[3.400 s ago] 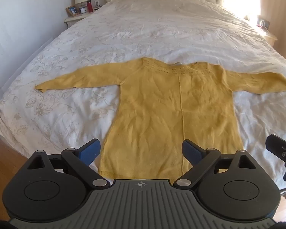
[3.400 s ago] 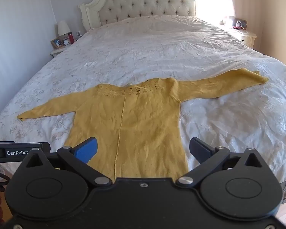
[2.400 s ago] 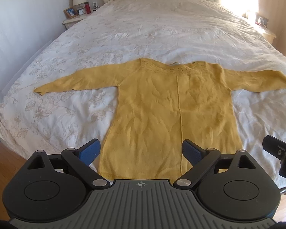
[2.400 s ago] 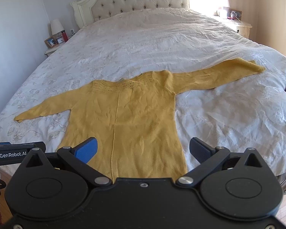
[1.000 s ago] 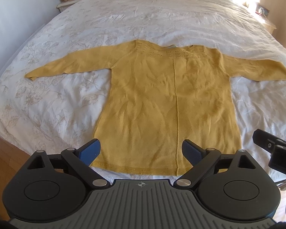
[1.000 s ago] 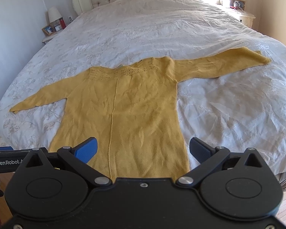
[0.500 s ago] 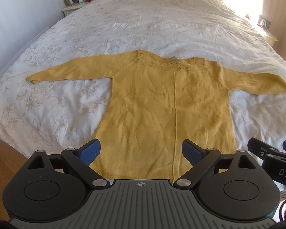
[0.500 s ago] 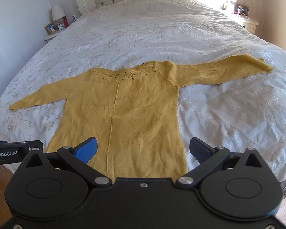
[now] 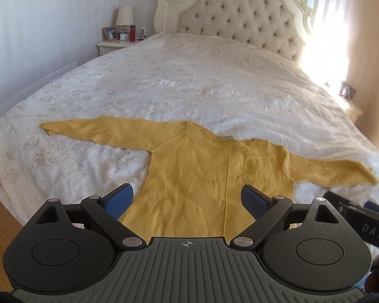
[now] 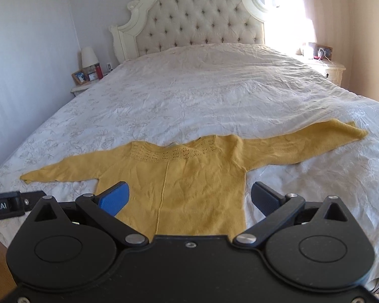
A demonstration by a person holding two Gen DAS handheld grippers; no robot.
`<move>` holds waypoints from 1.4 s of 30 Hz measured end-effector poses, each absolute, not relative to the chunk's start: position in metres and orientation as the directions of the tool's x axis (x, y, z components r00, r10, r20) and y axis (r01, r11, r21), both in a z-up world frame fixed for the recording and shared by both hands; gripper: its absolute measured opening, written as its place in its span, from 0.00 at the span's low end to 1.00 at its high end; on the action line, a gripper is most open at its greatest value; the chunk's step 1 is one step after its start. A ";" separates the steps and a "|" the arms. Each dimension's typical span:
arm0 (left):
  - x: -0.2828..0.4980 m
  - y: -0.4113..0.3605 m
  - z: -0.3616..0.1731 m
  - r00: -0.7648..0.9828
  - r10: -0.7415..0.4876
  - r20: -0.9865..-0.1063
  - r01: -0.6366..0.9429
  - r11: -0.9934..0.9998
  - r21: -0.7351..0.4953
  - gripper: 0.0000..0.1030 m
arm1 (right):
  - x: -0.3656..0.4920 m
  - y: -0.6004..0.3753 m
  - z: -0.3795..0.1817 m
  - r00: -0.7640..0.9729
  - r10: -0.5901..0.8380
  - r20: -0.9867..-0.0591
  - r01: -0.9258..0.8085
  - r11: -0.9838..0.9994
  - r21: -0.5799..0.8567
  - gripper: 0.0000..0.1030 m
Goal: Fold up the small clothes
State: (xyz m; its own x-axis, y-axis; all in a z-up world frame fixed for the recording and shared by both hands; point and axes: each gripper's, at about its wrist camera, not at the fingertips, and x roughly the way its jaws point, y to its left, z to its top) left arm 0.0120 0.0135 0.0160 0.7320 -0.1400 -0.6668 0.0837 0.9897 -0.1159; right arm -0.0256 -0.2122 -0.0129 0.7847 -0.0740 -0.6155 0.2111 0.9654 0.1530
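A mustard-yellow knitted sweater (image 9: 204,176) (image 10: 184,184) lies flat on the white bed (image 9: 214,80) (image 10: 214,96), neck toward the headboard and both sleeves spread out sideways. Its hem is hidden behind the gripper bodies. My left gripper (image 9: 189,199) hangs open above the sweater's lower body, nothing between its blue pads. My right gripper (image 10: 189,197) is open too, over the same lower part, and holds nothing. Each gripper's side shows at the edge of the other's view.
A tufted cream headboard (image 9: 237,22) (image 10: 197,22) stands at the far end. A nightstand (image 9: 113,44) with a lamp, photo frame and red bottle is at the left, another nightstand (image 10: 328,68) at the right. Wooden floor (image 9: 0,224) shows at the lower left.
Both grippers have tilted up and dropped lower toward the foot of the bed: the headboard now shows and the sweater's hem is hidden. Both stay open.
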 end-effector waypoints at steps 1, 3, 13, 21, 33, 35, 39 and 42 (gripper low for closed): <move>0.016 0.018 0.014 0.724 -0.144 -0.674 0.066 0.988 -0.140 0.91 | -0.021 -0.210 -0.016 0.776 -0.064 -0.627 0.198 0.969 0.147 0.99; 0.029 0.025 0.007 0.675 -0.150 -0.723 0.041 0.985 -0.167 0.91 | -0.013 -0.207 -0.021 0.764 -0.048 -0.643 0.186 0.971 0.148 0.99; 0.107 0.086 -0.037 0.554 -0.040 -0.831 -0.077 0.992 -0.099 0.71 | 0.034 -0.204 -0.045 0.677 0.056 -0.733 0.197 0.947 0.255 0.99; 0.191 0.184 -0.072 0.500 0.023 -0.865 -0.280 0.950 -0.137 0.56 | 0.086 -0.193 -0.058 0.605 0.043 -0.795 0.237 0.944 0.231 0.91; 0.311 0.301 -0.117 0.518 0.049 -0.854 -0.392 0.901 -0.186 0.56 | 0.158 -0.163 -0.070 0.563 0.045 -0.825 0.300 0.919 0.255 0.72; 0.327 0.310 -0.131 0.507 0.035 -0.861 -0.402 0.894 -0.199 0.56 | 0.170 -0.157 -0.070 0.556 0.042 -0.830 0.306 0.918 0.252 0.72; 0.355 0.315 -0.157 0.475 0.018 -0.880 -0.413 0.887 -0.205 0.56 | 0.190 -0.147 -0.070 0.546 0.041 -0.837 0.310 0.918 0.247 0.72; 0.374 0.317 -0.175 0.449 0.005 -0.893 -0.427 0.880 -0.210 0.56 | 0.203 -0.143 -0.070 0.541 0.031 -0.841 0.311 0.921 0.234 0.72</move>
